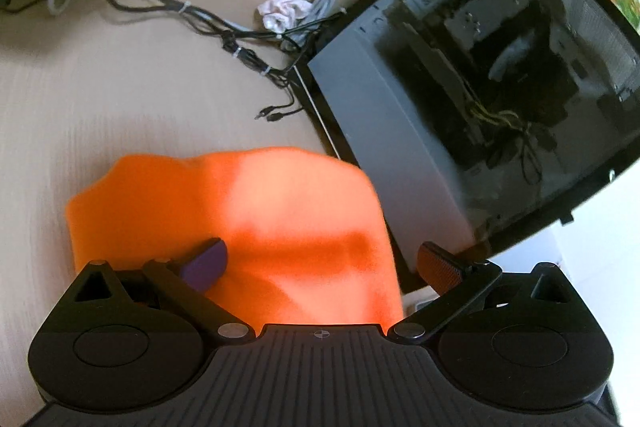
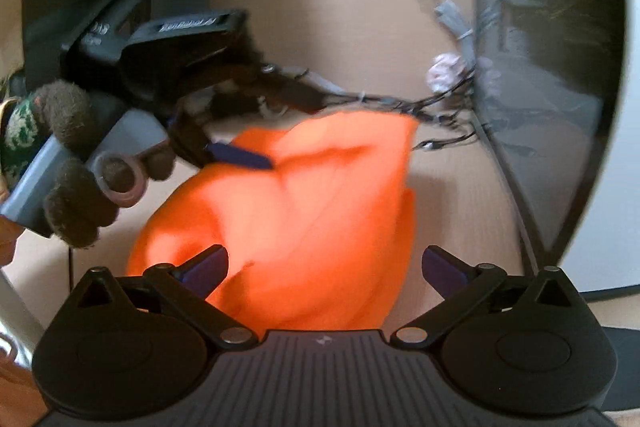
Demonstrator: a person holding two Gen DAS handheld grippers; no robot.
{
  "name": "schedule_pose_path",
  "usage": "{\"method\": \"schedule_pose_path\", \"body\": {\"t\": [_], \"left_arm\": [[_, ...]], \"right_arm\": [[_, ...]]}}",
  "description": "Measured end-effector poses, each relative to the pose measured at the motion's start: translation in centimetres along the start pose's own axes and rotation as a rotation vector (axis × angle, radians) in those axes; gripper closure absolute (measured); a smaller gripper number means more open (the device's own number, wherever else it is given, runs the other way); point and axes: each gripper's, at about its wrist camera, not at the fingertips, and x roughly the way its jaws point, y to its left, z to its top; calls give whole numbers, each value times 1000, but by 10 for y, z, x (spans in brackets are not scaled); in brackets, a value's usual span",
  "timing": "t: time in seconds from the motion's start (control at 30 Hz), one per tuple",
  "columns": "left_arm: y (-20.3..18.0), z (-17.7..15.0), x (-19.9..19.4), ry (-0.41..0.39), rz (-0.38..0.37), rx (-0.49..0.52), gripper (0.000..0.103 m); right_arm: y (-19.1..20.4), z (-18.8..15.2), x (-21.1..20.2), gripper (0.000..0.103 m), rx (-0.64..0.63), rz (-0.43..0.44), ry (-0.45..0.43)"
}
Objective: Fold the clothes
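An orange cloth (image 1: 280, 219) lies bunched on the beige table (image 1: 120, 87). In the left wrist view my left gripper (image 1: 322, 261) is open, its fingers spread wide over the cloth's near part without pinching it. In the right wrist view the same orange cloth (image 2: 304, 219) shows soft folds. My right gripper (image 2: 326, 265) is open just above its near edge, gripping nothing. The left gripper appears there at the upper left, held by a gloved hand (image 2: 72, 195). One of its purple fingers (image 2: 240, 155) rests at the cloth's far left edge.
A computer case (image 1: 480, 87) with a glass side stands close to the cloth's right side. A tangle of cables (image 1: 248, 43) and a crumpled white rag (image 1: 284, 7) lie behind the cloth. Bare table stretches to the left.
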Motion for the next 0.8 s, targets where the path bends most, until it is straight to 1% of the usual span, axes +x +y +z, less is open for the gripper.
{"method": "schedule_pose_path", "body": {"t": [0.03, 0.07, 0.1, 0.13, 0.2, 0.27, 0.33, 0.4, 0.47, 0.53, 0.7, 0.73, 0.77, 0.8], "left_arm": [[1, 1, 0, 1, -2, -6, 0], [2, 0, 0, -2, -5, -6, 0], [2, -1, 0, -4, -9, -5, 0], [1, -2, 0, -4, -13, -4, 0], [-1, -4, 0, -4, -7, 10, 0], [2, -2, -1, -5, -11, 13, 0], [4, -4, -3, -13, -22, 2, 0], [4, -5, -6, -22, -30, 0, 0], [3, -5, -11, -33, -41, -6, 0], [0, -4, -22, -48, -62, -8, 0], [2, -9, -57, -110, -116, -23, 0], [3, -11, -64, -124, -125, -26, 0], [4, -13, -70, -137, -134, -30, 0], [8, -16, -68, -123, -141, -52, 0]], "right_arm": [[-3, -3, 7, 0, 17, -52, 26], [-6, -6, 16, 0, 23, -121, 73], [-7, -10, 25, 0, 18, -164, 114], [-6, -11, 27, 0, 15, -167, 122], [-4, -9, 25, 0, 12, -148, 110], [-6, 2, 17, 0, 28, -123, 48], [-15, 18, 9, 0, 88, -97, -29], [-24, 32, 13, 0, 139, -112, -49], [-35, 40, 25, 0, 173, -163, -43], [-41, 46, 38, 0, 189, -180, -39], [-32, 72, 62, 0, 128, -168, -102], [-33, 80, 71, 0, 127, -174, -101], [-37, 83, 85, 0, 137, -191, -62], [-42, 84, 102, 0, 153, -213, -3]]}}
